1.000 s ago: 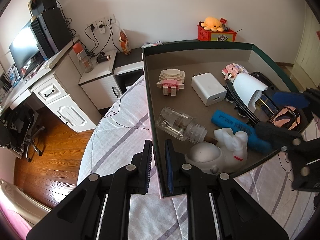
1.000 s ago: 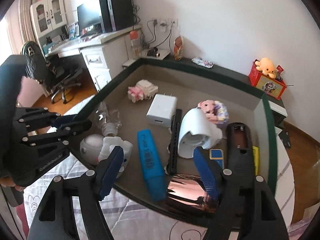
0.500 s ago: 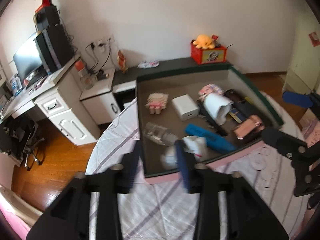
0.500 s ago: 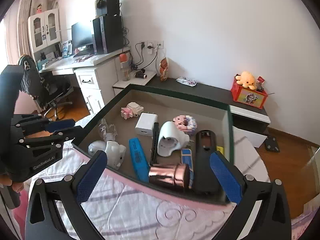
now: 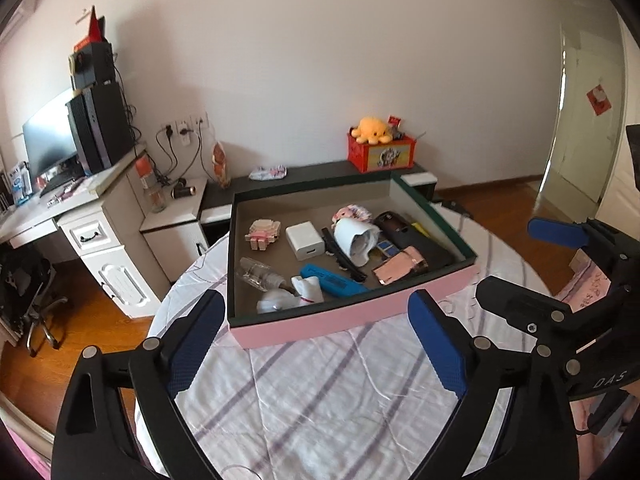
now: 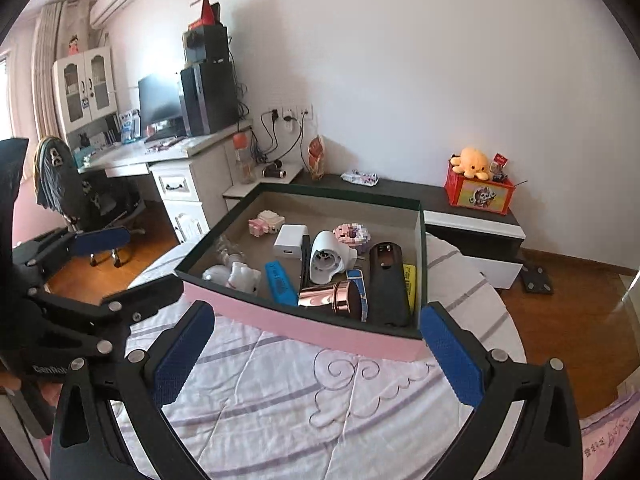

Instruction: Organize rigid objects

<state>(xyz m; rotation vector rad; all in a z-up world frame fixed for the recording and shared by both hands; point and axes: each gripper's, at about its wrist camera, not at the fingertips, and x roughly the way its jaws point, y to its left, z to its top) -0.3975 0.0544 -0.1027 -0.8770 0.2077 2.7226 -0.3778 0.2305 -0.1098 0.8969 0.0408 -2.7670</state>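
Released and backed off: left gripper [image 5: 316, 344] and right gripper [image 6: 316, 360], jaws just opened wide, both empty; shallow pink-sided, dark-rimmed cardboard tray [image 5: 360, 320] of assorted rigid objects rests on striped bedcover [image 6: 320, 400]; placement judged complete.

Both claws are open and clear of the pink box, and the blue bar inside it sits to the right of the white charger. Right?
Not quite. The blue bar lies nearer the pink box's front wall than the white charger, slightly left of it, as the right wrist view shows. Both claws, left and right, are open and clear.
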